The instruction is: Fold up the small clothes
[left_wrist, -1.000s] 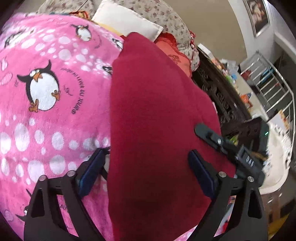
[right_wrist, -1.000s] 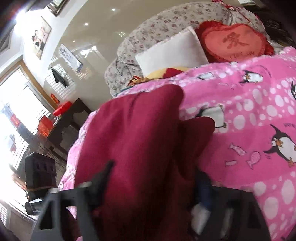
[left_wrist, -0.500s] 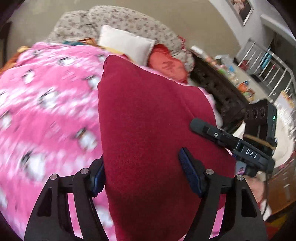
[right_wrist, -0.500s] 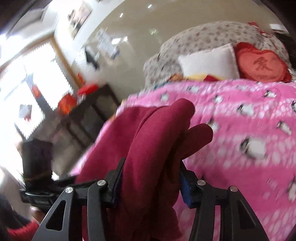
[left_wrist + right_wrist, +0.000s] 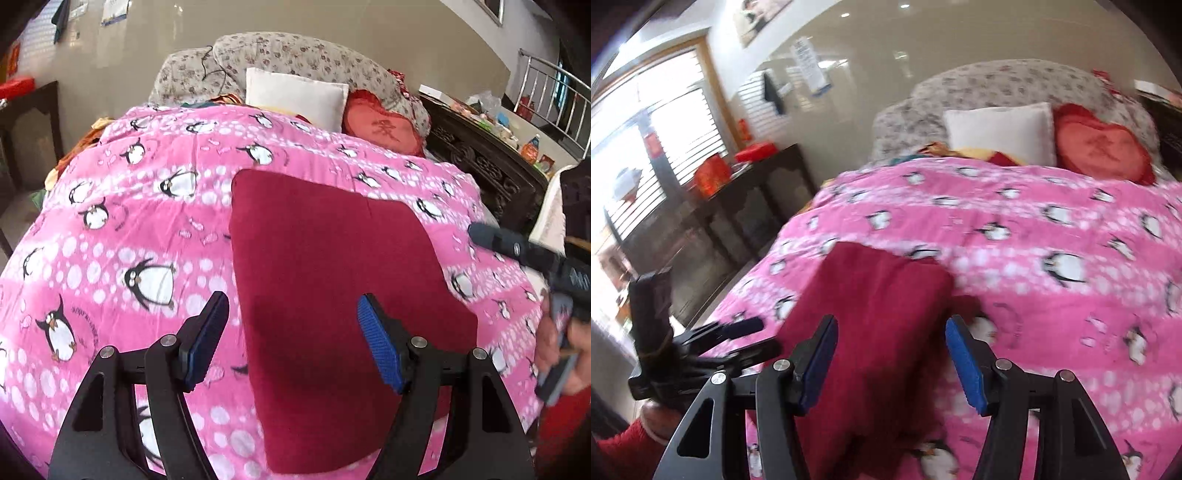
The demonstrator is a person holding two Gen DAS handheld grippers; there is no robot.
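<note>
A dark red garment (image 5: pixel 332 280) lies folded flat as a rough rectangle on the pink penguin blanket (image 5: pixel 147 221). My left gripper (image 5: pixel 291 332) is open and empty, raised above the garment's near left part. The garment also shows in the right wrist view (image 5: pixel 875 332). My right gripper (image 5: pixel 890 354) is open and empty above its near edge. The right gripper appears at the right edge of the left wrist view (image 5: pixel 524 254), and the left gripper at the left of the right wrist view (image 5: pixel 735 332).
A white pillow (image 5: pixel 295 96), a red heart cushion (image 5: pixel 384 129) and a floral bundle (image 5: pixel 295 59) lie at the bed's head. A dark carved table (image 5: pixel 487 166) stands to the right. A dark side table (image 5: pixel 738 206) stands to the left by the window.
Both grippers have let go of the red garment and pulled back and up. The garment, held bunched before, now lies flat on the blanket.
</note>
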